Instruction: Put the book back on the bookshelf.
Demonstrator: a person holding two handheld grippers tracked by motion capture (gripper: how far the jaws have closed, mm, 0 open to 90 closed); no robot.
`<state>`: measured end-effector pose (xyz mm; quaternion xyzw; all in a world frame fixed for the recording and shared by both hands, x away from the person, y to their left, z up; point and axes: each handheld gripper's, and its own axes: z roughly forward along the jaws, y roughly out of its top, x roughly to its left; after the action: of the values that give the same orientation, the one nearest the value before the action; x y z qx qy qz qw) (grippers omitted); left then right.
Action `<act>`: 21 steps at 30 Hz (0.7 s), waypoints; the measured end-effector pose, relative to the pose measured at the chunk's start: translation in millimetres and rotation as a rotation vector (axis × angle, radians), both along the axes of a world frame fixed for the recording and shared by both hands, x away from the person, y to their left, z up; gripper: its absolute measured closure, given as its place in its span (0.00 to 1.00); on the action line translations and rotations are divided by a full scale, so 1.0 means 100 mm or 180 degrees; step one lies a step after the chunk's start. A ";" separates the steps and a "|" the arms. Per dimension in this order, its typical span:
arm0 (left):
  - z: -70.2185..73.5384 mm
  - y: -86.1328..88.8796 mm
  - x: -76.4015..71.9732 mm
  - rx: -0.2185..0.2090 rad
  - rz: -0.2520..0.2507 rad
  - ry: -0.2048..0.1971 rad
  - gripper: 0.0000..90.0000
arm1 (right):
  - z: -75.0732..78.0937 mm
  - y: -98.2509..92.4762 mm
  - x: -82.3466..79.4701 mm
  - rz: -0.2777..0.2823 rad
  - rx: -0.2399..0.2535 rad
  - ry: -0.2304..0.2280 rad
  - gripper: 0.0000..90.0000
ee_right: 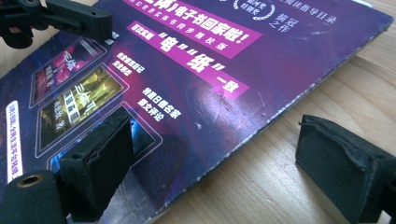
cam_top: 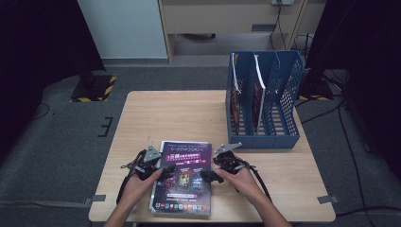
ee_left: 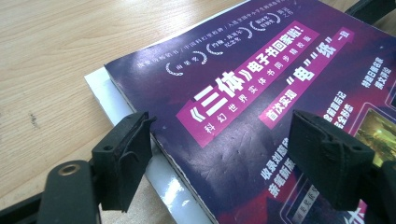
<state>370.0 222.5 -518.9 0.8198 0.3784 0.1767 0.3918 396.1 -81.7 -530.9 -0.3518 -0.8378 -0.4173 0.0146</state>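
A: Hands at the bottom of the high view, one gripper each. Left gripper (cam_top: 158,173) at lower left of centre, right gripper (cam_top: 211,176) just right of it, purple magazine (cam_top: 183,182) between them.

B: Magazine position?

A: Flat on the wooden table (cam_top: 165,118), near the bottom edge, cover up. Sits on a white sheet or second booklet (ee_left: 116,105) whose edge sticks out along one side in the left gripper view.

B: Left jaws?

A: Spread apart, released. One pad just off the magazine's edge, over that white strip; the other above the cover. Not pressing anything.

B: Right?

A: Also released, wide. Right gripper view: one pad over the cover at lower left, the other over bare wood at lower right, magazine edge running between them. No grip. Left gripper's jaw shows at upper left of that frame.

B: Anything else?

A: Blue file rack (cam_top: 265,99) at upper right of the table, well apart, with a couple of magazines standing in it.
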 end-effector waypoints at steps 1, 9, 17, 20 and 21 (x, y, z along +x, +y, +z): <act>0.00 0.00 0.00 -0.0006 0.0005 0.0005 0.23 | -0.01 0.00 0.00 0.0027 0.0037 0.0006 0.13; 0.00 0.00 0.00 -0.0015 0.0006 0.0008 0.23 | -0.02 0.05 0.00 0.0058 0.0085 -0.0023 0.14; 0.00 0.00 -0.01 0.0013 0.0001 -0.0020 0.23 | 0.01 0.07 0.00 0.0079 0.0118 -0.0111 0.19; 0.00 0.00 -0.01 0.0015 0.0001 -0.0021 0.21 | 0.11 0.05 -0.02 0.0058 0.0303 -0.0196 0.21; -0.01 0.00 -0.01 0.0012 -0.0001 -0.0016 0.21 | 0.15 0.06 -0.03 0.0069 0.0336 -0.0230 0.21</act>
<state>369.3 222.9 -519.4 0.8201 0.3770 0.1795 0.3913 393.2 -76.1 -515.9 -0.3262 -0.8184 -0.4731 0.0074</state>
